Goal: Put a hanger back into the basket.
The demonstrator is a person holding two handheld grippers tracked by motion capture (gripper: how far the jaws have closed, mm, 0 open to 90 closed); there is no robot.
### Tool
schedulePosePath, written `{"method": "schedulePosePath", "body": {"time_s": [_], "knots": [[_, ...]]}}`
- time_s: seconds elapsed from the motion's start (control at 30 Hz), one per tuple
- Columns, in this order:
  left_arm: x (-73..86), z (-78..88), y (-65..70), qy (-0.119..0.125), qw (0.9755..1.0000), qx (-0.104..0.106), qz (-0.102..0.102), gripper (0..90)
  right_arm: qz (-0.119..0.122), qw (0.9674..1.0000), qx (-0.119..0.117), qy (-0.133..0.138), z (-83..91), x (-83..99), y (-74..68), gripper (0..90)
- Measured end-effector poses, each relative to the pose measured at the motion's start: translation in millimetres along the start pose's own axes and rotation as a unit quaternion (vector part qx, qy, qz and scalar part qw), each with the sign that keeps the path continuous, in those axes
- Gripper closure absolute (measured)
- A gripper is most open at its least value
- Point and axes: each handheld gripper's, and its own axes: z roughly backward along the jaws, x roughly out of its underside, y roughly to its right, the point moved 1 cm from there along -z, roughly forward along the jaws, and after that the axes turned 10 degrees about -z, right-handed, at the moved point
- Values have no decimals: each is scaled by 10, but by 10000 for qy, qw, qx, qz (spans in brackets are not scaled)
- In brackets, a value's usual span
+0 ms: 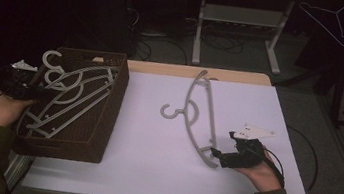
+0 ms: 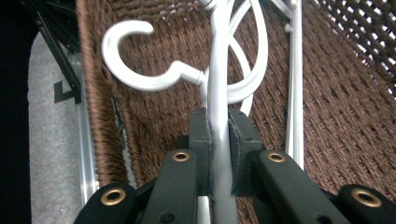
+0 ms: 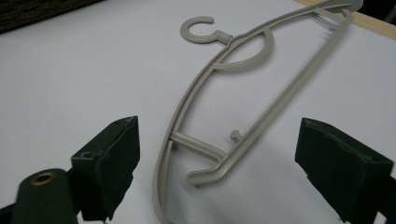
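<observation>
Left side: the left gripper (image 1: 34, 91) sits at the left wall of the brown woven basket (image 1: 112, 114), which stands on the left part of the white table (image 1: 149, 175). Its jaws are clamped on the shoulder of a white hanger (image 2: 219, 70), just below the hook; that hanger lies tilted in the basket over at least one other hanger, hook toward the far left rim.

Centre: a grey hanger (image 1: 202, 112) lies flat on the table, hook pointing left, well apart from the basket.

Right side: the right gripper (image 1: 218, 155) rests at the grey hanger's near end, jaws wide apart on either side of it, pads (image 3: 122, 161) not touching.
</observation>
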Motion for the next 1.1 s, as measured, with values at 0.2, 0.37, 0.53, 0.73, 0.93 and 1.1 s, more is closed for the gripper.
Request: {"method": "schedulePosePath", "body": {"time_s": [0.2, 0.37, 0.53, 0.73, 0.93, 1.1], "knots": [[46, -88, 55, -226, 9997, 127, 12, 809, 4, 10000, -1, -3, -1, 1, -1, 136], [76, -66, 54, -140, 9996, 225, 37, 735, 5, 10000, -5, 5, 1, 0, 0, 136], [46, 36, 17, 115, 9997, 188, 78, 550, 8, 10000, -1, 6, 0, -1, 1, 135], [-48, 92, 83, 624, 9968, 474, 136, 419, 17, 10000, 1, 7, -3, -2, -2, 135], [-211, 92, 243, 1015, 9911, 855, 141, 367, 7, 10000, -4, 27, 2, -3, 8, 136], [-382, 79, 429, 1312, 9846, 1158, 33, 335, -24, 10000, -15, 45, 8, -7, 15, 136]]}}
